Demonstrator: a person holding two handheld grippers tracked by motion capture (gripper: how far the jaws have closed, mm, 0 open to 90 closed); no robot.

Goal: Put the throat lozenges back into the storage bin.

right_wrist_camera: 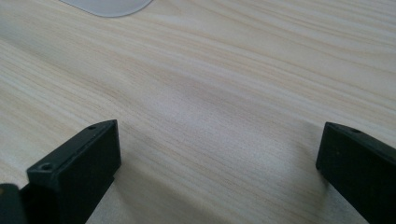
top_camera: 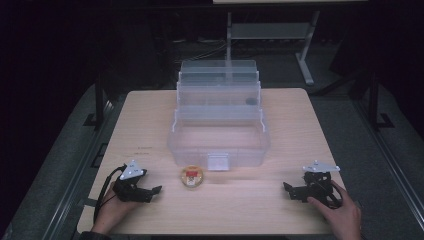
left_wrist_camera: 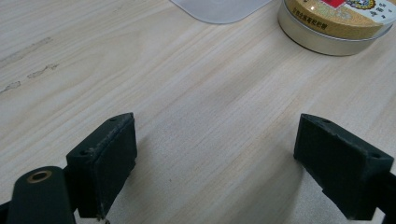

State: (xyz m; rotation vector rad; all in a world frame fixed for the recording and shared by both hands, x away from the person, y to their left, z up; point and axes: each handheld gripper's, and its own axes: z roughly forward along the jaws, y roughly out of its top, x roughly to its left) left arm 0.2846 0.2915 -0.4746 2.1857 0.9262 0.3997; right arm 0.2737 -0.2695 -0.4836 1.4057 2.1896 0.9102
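Both sets of jaws stand wide apart with nothing between them, resting low over the bare wood of the bench (top_camera: 150,125). I see my left gripper (top_camera: 150,192) near the front left corner and my right gripper (top_camera: 292,192) near the front right edge, well apart from each other, with open bench between them and along the front. Behind that room stands a clear plastic tiered organizer box (top_camera: 218,142), its front wall near the middle of the bench. A small round tin (top_camera: 192,177) with a red and gold label lies just in front of the box, near my left jaws and ahead of them to their right, not touching. Each hand grips its tool from behind, forearms coming in over the front edge.
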